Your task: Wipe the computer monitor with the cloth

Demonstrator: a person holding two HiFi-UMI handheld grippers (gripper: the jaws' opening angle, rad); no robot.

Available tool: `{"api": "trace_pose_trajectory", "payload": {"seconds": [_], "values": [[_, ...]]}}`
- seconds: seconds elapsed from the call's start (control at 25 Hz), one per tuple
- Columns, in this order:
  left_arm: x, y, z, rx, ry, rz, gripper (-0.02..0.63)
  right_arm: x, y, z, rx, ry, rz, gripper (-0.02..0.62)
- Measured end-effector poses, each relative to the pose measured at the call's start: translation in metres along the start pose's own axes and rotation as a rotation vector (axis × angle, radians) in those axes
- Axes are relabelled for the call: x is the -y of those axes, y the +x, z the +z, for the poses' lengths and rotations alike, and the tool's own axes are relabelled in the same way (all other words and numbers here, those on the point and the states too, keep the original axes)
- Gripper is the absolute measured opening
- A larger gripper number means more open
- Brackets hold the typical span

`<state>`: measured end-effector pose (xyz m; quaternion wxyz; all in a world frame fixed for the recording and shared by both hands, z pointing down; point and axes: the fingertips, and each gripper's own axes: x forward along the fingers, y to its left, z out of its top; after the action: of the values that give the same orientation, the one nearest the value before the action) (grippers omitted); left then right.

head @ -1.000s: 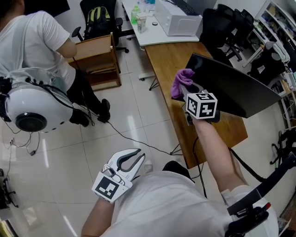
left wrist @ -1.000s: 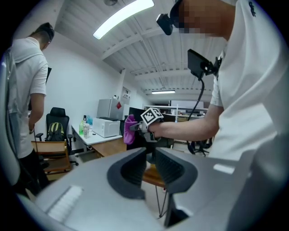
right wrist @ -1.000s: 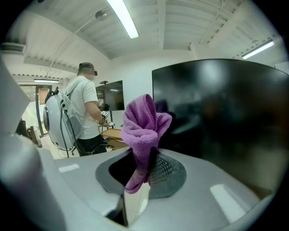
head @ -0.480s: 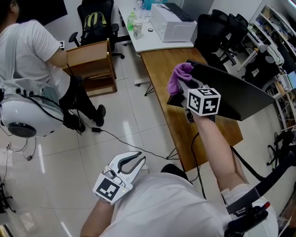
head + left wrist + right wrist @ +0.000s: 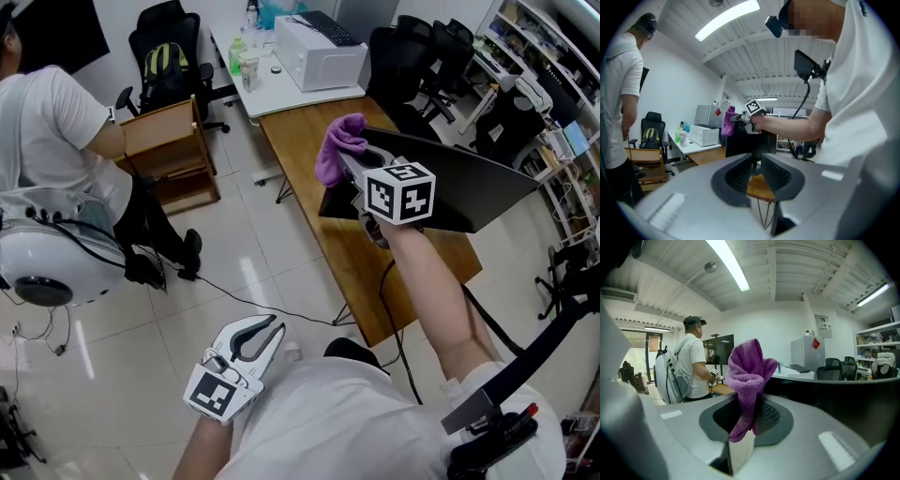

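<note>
head view: my right gripper (image 5: 349, 157) is up at the left end of the monitor (image 5: 469, 183). its jaws are clamped on the purple cloth (image 5: 336, 142), which bunches up past the tips right by the monitor's top corner. can't tell if the purple cloth actually touches the monitor. the monitor sits on the wooden desk (image 5: 305, 127). my left gripper (image 5: 268, 330) hangs low by my side over the tiled floor (image 5: 262, 234), well apart from the desk. another person in a white shirt (image 5: 56, 112) stands off to the left.

left gripper view: jaws pulled together, just a sliver between the pads, nothing in them.

right gripper view: the purple cloth is pinched between both pads, a wad sticking up above the jaws and a tail hanging below. the dark monitor edge runs along the right.
</note>
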<state>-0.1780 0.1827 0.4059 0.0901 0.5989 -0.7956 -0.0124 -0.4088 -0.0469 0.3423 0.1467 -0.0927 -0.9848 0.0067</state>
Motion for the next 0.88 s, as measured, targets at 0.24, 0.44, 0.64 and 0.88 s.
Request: {"api": "trace_pose_trajectory", "payload": {"seconds": [0.24, 0.44, 0.64, 0.88], "values": [[-0.004, 0.001, -0.005, -0.004, -0.027, -0.024, 0.083, -0.022, -0.04, -0.003, 0.062, -0.004, 0.042, 0.061], [0.007, 0.026, -0.016, -0.043, -0.004, -0.15, 0.083, -0.02, -0.12, -0.048, 0.047, 0.035, 0.001, 0.061], [0.05, 0.065, -0.004, -0.037, 0.034, -0.287, 0.083, 0.021, -0.235, -0.107, -0.012, 0.066, -0.184, 0.061], [0.116, 0.107, 0.007, -0.028, 0.075, -0.406, 0.083, 0.058, -0.363, -0.149, 0.028, 0.142, -0.366, 0.061]]}}
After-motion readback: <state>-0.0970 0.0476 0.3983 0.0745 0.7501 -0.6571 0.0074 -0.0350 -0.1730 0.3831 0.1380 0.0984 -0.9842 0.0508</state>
